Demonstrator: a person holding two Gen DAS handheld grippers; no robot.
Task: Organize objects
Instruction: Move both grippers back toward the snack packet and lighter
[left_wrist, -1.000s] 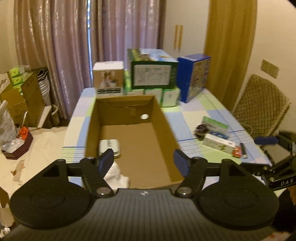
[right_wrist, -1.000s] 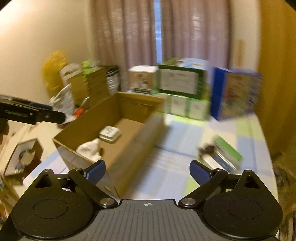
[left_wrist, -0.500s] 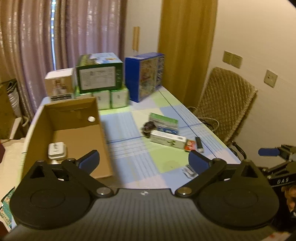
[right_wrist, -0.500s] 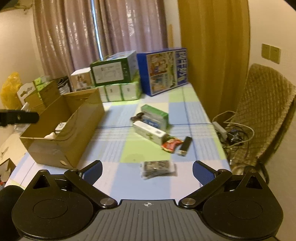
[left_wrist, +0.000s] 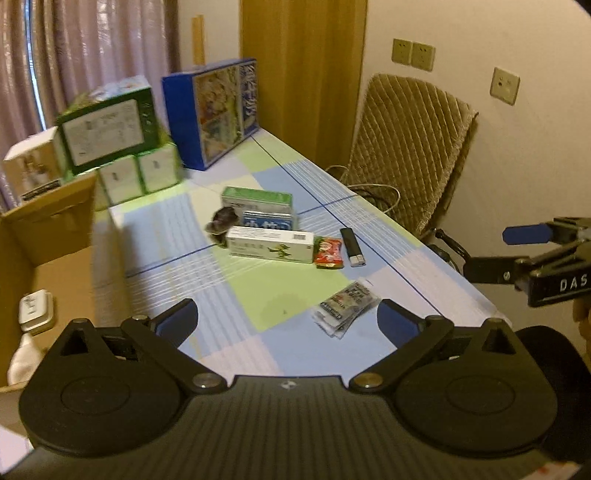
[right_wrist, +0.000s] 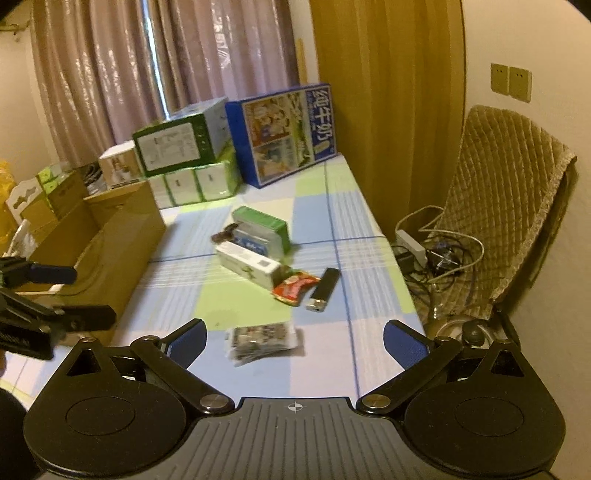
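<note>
Loose items lie mid-table on the checked cloth: a clear packet (left_wrist: 345, 308) (right_wrist: 263, 341) nearest me, a black lighter (left_wrist: 352, 246) (right_wrist: 323, 289), a red wrapper (left_wrist: 328, 252) (right_wrist: 294, 287), a long white box (left_wrist: 270, 244) (right_wrist: 248, 264), a green box (left_wrist: 257, 199) (right_wrist: 260, 223) and a small dark object (left_wrist: 221, 221). The open cardboard box (left_wrist: 48, 236) (right_wrist: 99, 236) at left holds a white case (left_wrist: 35, 310) and something white. My left gripper (left_wrist: 286, 319) is open above the near table edge, the packet just ahead between its fingers. My right gripper (right_wrist: 293, 341) is open too, hovering short of the packet.
Stacked green and white cartons (right_wrist: 184, 158) and a blue milk carton (right_wrist: 286, 131) stand at the table's far end. A quilted chair (right_wrist: 498, 206) with cables and a power strip (right_wrist: 412, 243) is to the right. Curtains hang behind.
Both grippers have swung right from the cardboard box toward the loose items. The left gripper's fingers have spread wider. Nothing was picked up.
</note>
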